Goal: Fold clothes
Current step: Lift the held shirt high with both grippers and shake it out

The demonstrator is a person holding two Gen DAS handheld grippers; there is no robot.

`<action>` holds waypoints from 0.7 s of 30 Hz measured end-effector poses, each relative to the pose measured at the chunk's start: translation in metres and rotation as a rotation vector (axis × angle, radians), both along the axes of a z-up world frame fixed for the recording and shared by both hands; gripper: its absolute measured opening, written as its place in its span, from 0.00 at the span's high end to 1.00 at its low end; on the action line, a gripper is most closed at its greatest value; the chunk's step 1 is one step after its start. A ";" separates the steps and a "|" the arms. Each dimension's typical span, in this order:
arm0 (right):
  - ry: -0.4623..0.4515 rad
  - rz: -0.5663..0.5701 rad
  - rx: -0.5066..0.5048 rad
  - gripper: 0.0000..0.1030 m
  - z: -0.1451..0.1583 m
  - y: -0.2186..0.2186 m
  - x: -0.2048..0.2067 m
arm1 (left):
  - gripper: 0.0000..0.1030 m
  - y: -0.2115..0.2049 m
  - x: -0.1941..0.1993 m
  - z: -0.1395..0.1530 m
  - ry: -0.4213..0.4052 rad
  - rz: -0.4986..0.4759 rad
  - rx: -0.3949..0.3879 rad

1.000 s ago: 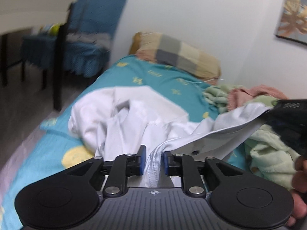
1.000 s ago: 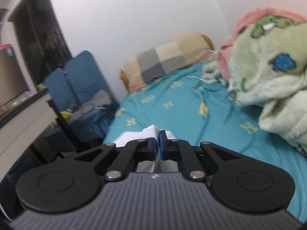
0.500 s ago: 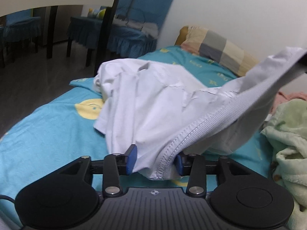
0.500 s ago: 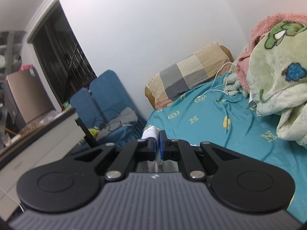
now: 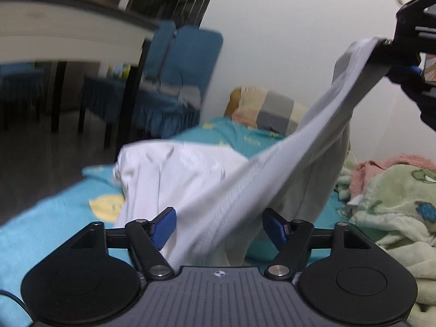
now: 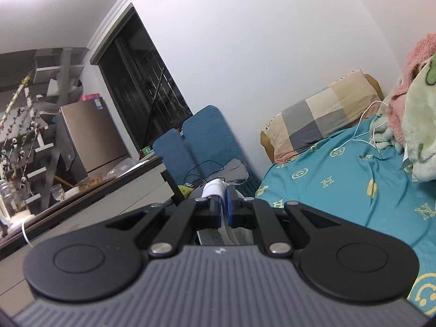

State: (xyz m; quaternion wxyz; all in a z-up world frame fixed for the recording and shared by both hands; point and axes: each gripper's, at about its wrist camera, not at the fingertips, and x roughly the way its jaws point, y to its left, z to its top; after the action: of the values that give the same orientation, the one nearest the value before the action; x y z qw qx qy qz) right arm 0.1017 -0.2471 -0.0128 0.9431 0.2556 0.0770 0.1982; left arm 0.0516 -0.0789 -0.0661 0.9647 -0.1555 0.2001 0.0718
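A white garment [image 5: 207, 174] lies partly on the teal bed sheet [image 5: 41, 234] and stretches up to the right. My left gripper [image 5: 219, 229] is open, its blue pads wide apart, and the ribbed hem passes loosely between them. My right gripper [image 6: 223, 208] is shut on the garment's ribbed edge [image 6: 215, 186] and holds it high. It also shows in the left wrist view [image 5: 392, 54] at the top right, gripping the cloth's end.
A checked pillow [image 6: 318, 111] lies at the bed's head by the wall. A green and pink blanket pile [image 5: 395, 204] sits on the bed's right side. A blue chair [image 5: 174, 81] and a table [image 5: 68, 24] stand left of the bed. A white cable [image 6: 365, 133] lies on the sheet.
My left gripper has opened and let go of the hem. My right gripper has lifted the garment's edge higher, pulling the cloth taut upward.
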 end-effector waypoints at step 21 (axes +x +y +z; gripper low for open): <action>0.139 -0.398 -0.280 0.92 -0.013 -0.006 -0.001 | 0.60 0.076 -0.012 -0.020 0.262 0.160 -0.216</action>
State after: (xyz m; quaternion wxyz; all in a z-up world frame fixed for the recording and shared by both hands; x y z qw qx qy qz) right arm 0.1007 -0.2528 -0.0261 0.9822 0.1458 0.1164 -0.0222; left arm 0.0396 -0.0026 -0.0859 0.8994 -0.2629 0.3173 0.1461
